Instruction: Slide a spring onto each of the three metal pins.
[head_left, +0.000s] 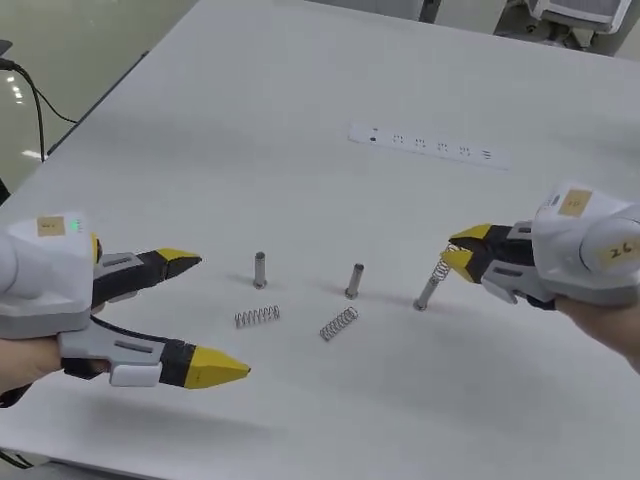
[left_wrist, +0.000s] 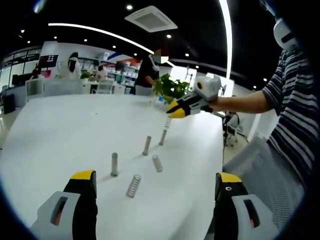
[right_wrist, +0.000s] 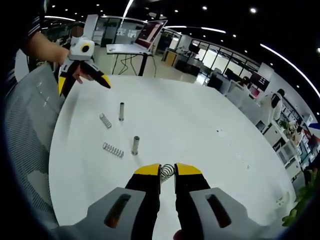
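Three short metal pins stand on the white table (head_left: 300, 150): a left pin (head_left: 260, 270), a middle pin (head_left: 354, 281) and a right pin (head_left: 427, 292). Two loose springs lie in front of them, one (head_left: 257, 316) on the left, the other (head_left: 339, 323) near the middle pin. My right gripper (head_left: 455, 256) is shut on a third spring (head_left: 440, 270) (right_wrist: 167, 171), whose lower end meets the top of the right pin (left_wrist: 163, 136). My left gripper (head_left: 212, 317) (left_wrist: 156, 177) is held open, left of the loose springs (left_wrist: 133, 185), with nothing between its fingers.
A white power strip (head_left: 430, 146) lies farther back on the table. A black cable (head_left: 40, 110) hangs off the left edge. A person's striped sleeve (left_wrist: 285, 90) shows behind the right gripper (left_wrist: 175, 111). Office desks and people stand far behind.
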